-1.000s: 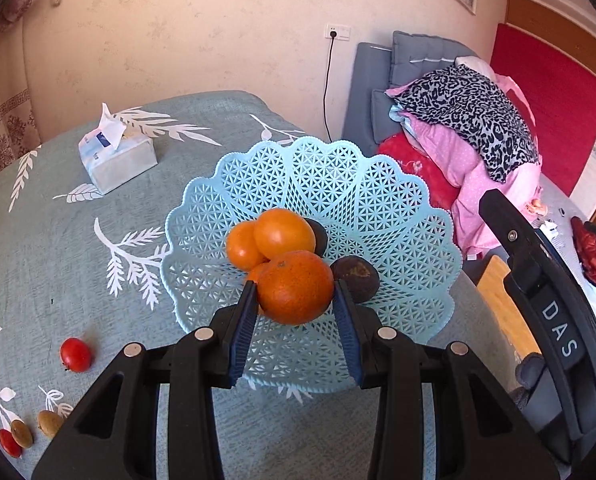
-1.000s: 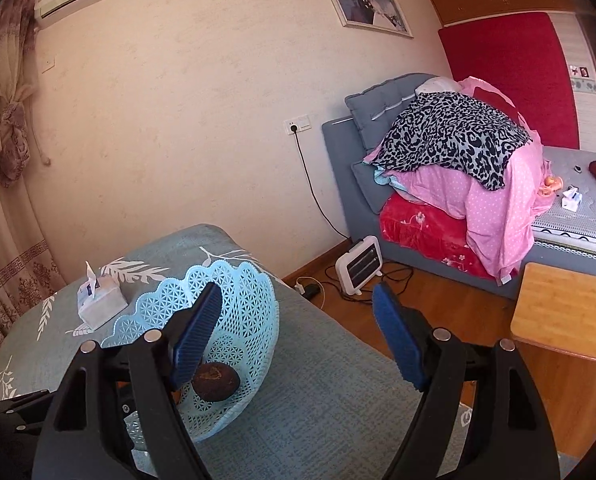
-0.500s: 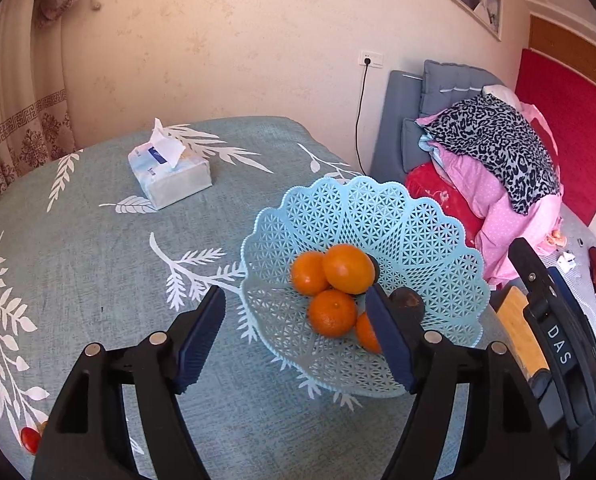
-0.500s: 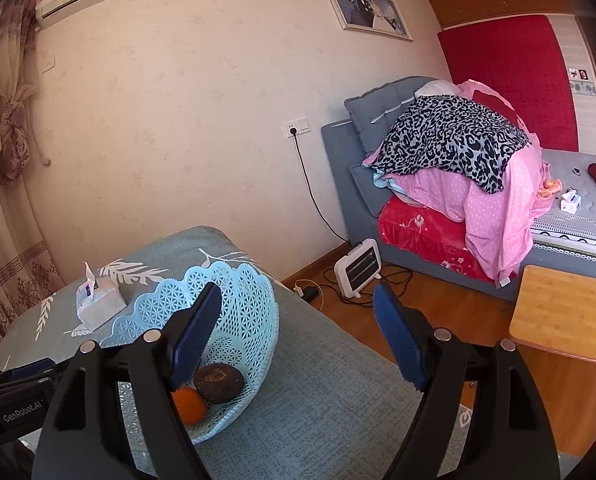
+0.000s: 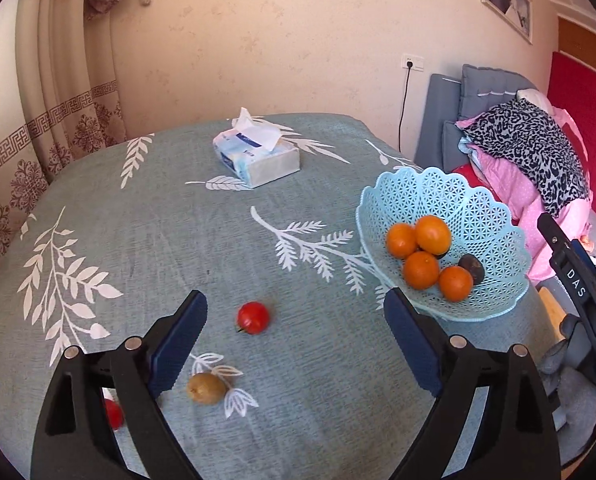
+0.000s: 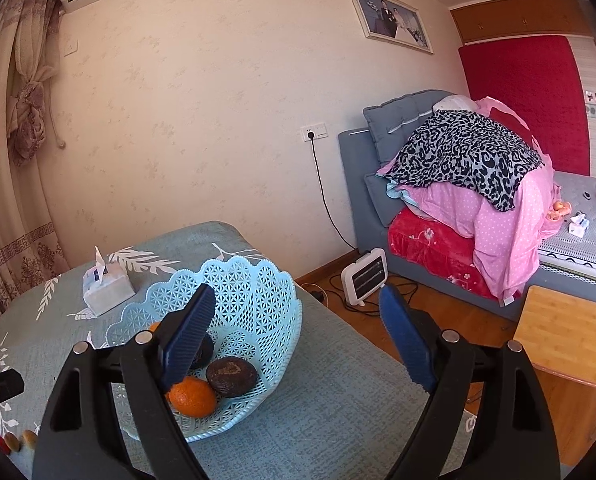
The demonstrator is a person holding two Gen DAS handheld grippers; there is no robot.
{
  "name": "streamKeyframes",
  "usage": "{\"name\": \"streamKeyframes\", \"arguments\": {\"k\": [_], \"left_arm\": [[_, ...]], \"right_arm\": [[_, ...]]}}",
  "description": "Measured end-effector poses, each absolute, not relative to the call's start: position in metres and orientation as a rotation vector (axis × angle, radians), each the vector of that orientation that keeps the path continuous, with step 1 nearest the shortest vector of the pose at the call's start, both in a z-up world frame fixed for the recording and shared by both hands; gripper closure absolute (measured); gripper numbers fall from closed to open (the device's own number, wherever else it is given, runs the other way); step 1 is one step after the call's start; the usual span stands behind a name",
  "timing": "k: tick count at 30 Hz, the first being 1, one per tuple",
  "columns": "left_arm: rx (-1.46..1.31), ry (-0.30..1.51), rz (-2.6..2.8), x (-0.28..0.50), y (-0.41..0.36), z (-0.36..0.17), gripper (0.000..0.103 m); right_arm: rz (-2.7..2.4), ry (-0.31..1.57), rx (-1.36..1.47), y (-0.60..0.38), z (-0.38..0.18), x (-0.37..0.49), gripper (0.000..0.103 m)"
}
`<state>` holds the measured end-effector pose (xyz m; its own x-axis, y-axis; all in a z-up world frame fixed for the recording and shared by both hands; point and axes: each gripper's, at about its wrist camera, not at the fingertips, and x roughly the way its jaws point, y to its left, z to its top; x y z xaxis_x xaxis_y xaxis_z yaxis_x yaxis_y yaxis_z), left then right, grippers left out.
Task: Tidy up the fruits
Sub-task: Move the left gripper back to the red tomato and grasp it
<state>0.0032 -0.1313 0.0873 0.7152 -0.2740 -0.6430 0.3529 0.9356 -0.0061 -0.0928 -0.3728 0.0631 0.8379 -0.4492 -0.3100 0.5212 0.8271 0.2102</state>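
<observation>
Teal tablecloth (image 5: 177, 240), fruit-laden basket (image 5: 494, 216), stray tomato (image 5: 253, 317)

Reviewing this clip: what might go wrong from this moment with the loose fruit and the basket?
1. The basket sits near the table's edge; a nudge might tip it off.
2. The round red fruit may roll when the open left gripper closes.
3. Stacked oranges may shift when more fruit lands.

The left wrist view looks down from above the table (image 5: 157, 240), facing the far wall, with its own left gripper (image 5: 295, 322) framing the near cloth. The right wrist view sits lower, at the table's edge, facing the bed (image 6: 478, 208). Both share the blue basket (image 5: 494, 216) (image 6: 273, 296) and tissue box (image 5: 257, 156) (image 6: 107, 286).
</observation>
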Motion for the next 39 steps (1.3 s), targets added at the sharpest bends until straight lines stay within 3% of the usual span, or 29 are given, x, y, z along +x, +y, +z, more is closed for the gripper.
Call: {"name": "streamKeyframes", "arguments": {"k": [15,30,35,39], "left_arm": [[0.051,0.729,-0.13,-0.006,-0.015,0.077,0.014],[0.021,0.807,-0.034,-0.013,0.03,0.032,0.014],[0.007,0.852,-0.034,-0.007,0.035,0.018,0.032],[0.0,0.867,-0.056,-0.006,0.034,0.014,0.04]], "right_arm": [[-0.526,0.269,0.277,-0.371,0.06,-0.09,0.018],[-0.537,0.281,0.258,-0.367,0.06,-0.087,0.016],[-0.537,0.283,0.258,-0.367,0.06,-0.087,0.016],[-0.538,0.283,0.257,-0.367,0.06,-0.086,0.016]]}}
